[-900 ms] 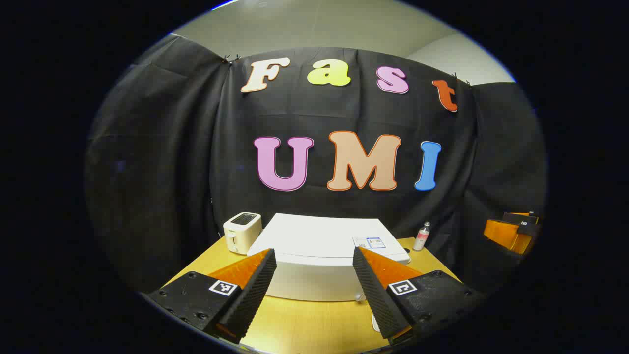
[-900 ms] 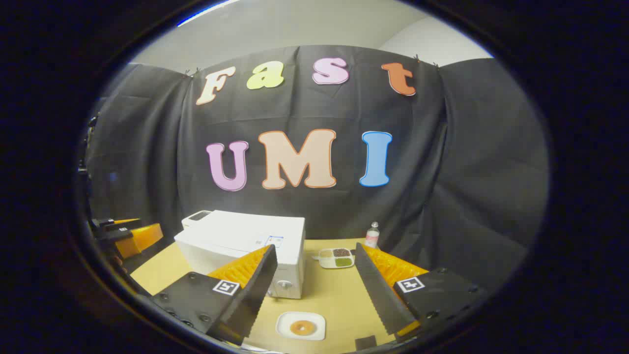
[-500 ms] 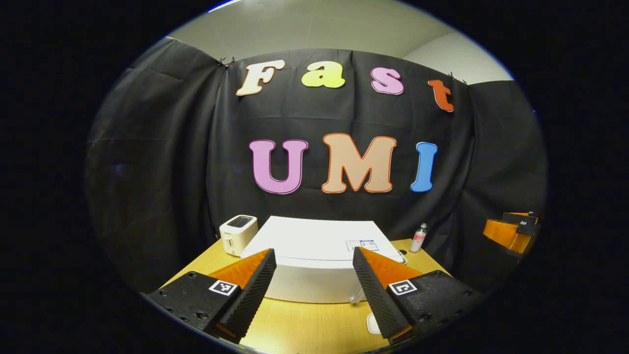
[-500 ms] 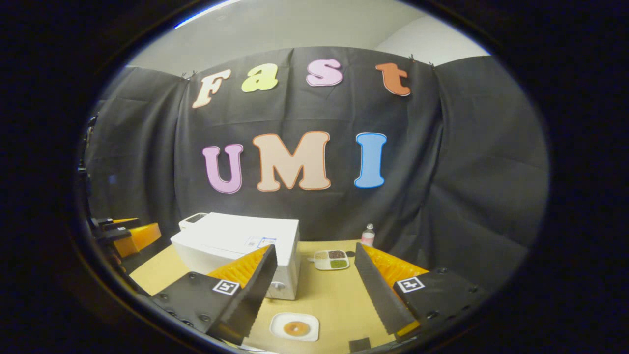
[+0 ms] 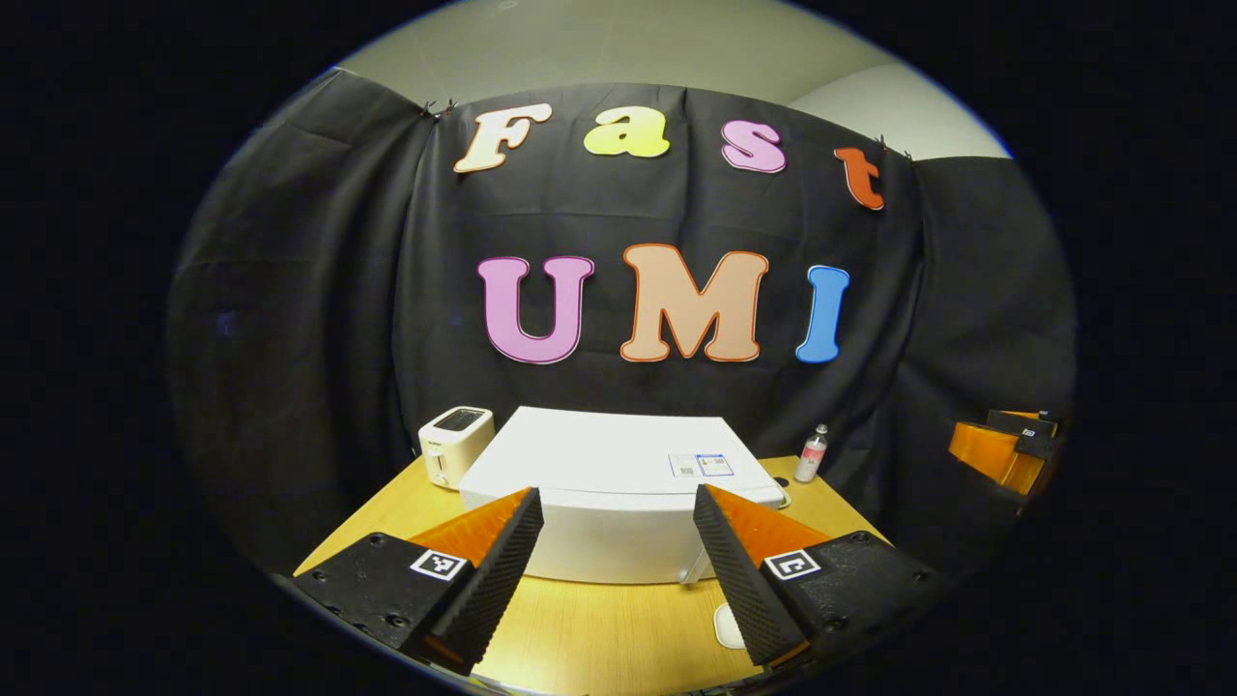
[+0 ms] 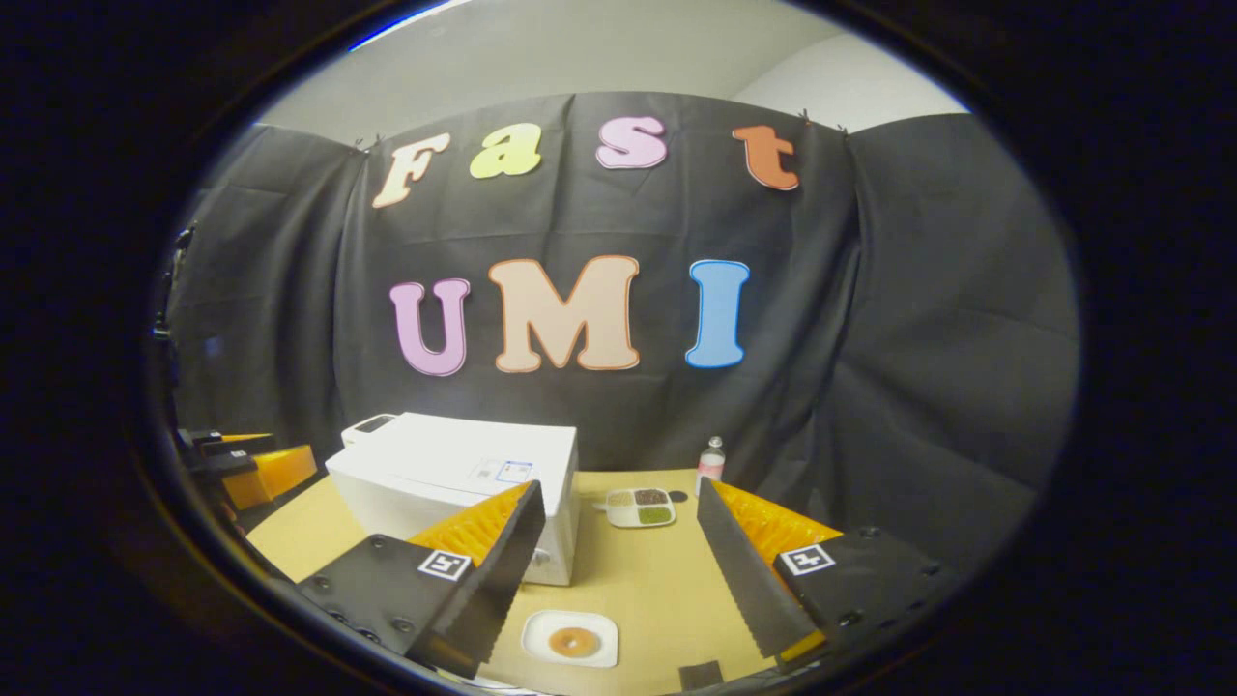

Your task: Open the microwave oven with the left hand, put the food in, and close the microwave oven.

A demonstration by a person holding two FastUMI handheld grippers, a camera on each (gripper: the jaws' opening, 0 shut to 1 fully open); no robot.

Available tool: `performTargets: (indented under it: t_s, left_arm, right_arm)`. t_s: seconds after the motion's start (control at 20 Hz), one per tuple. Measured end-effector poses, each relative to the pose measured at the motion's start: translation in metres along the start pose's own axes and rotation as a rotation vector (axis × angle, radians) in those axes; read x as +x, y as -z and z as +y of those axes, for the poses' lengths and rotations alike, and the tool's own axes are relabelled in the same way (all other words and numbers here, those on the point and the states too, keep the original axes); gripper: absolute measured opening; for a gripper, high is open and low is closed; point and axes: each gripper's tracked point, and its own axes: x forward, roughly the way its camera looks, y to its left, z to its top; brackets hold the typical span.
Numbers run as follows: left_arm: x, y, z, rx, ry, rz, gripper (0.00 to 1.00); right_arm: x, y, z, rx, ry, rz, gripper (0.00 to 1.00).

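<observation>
Even overhead lighting; both views sharp at centre, with fisheye bending toward the edges. Slight glare on the microwave oven (image 6: 454, 464) top; soft shadows beneath.

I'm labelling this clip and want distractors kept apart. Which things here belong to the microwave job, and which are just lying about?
Belong to the job:
microwave oven
plate with the doughnut
left gripper
right gripper

Lying about:
toaster
small bottle
divided tray
</observation>
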Motion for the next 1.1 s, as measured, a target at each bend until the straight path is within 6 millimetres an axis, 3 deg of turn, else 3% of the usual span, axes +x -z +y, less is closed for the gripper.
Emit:
performTargets:
  t_s: [0.15, 0.3, 0.55, 1.0, 1.1]
  left_arm:
    - [0.004, 0.018, 0.001, -0.006, -0.006, 0.044, 0.96]
    - [0.012, 0.039, -0.01, -0.015, 0.025, 0.096, 0.96]
    - [0.032, 0.082, -0.035, 0.019, 0.101, 0.189, 0.96]
    - [0.084, 0.17, -0.068, 0.038, 0.197, 0.358, 0.97]
    - [0.095, 0.19, -0.076, 0.043, 0.228, 0.397, 0.96]
  right_arm:
    - [0.0, 0.006, 0.0, 0.01, 0.0, 0.014, 1.0]
    - [0.0, 0.012, -0.008, 0.016, 0.023, 0.036, 0.94]
    - [0.001, 0.022, -0.026, 0.016, 0.076, 0.069, 0.94]
    - [0.001, 0.02, -0.042, 0.032, 0.162, 0.056, 0.94]
    - [0.001, 0.021, -0.046, 0.042, 0.184, 0.056, 1.0]
